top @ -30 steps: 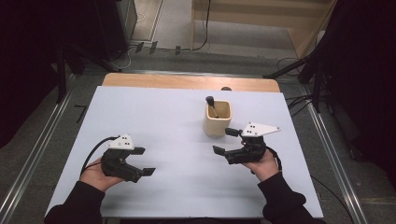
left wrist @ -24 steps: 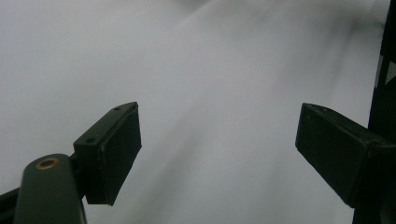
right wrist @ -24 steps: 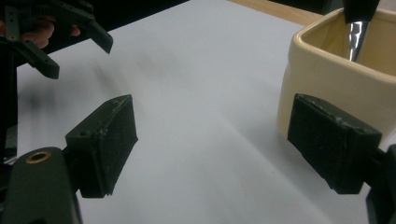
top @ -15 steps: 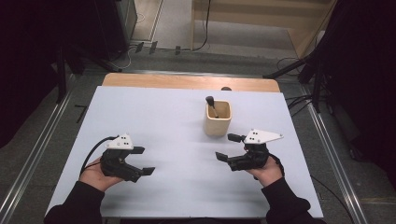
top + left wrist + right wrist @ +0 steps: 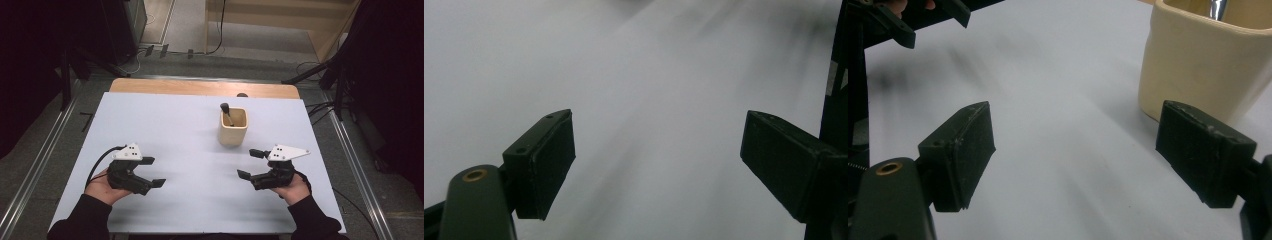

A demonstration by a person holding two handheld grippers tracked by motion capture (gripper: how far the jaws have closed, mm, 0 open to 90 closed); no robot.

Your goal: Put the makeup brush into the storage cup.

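From above, the left gripper [image 5: 150, 172] and right gripper [image 5: 251, 164] rest low over a white worktop [image 5: 170, 120], jaws spread and empty. The cream cup [image 5: 233, 127] stands just beyond the right gripper, on the right half of the worktop, a dark-handled utensil [image 5: 226, 112] leaning inside. A careless sweep could likely tip the cup or spill the utensil. Grey floor, metal rails [image 5: 35, 165] and trailing cables [image 5: 220, 25] ring the worktop's wooden far edge.

The left gripper view looks along parted jaws at bare white surface.

The right gripper view sets the cup [image 5: 1208, 60] just beyond the right-hand jaw, close enough to clip on a hasty approach.
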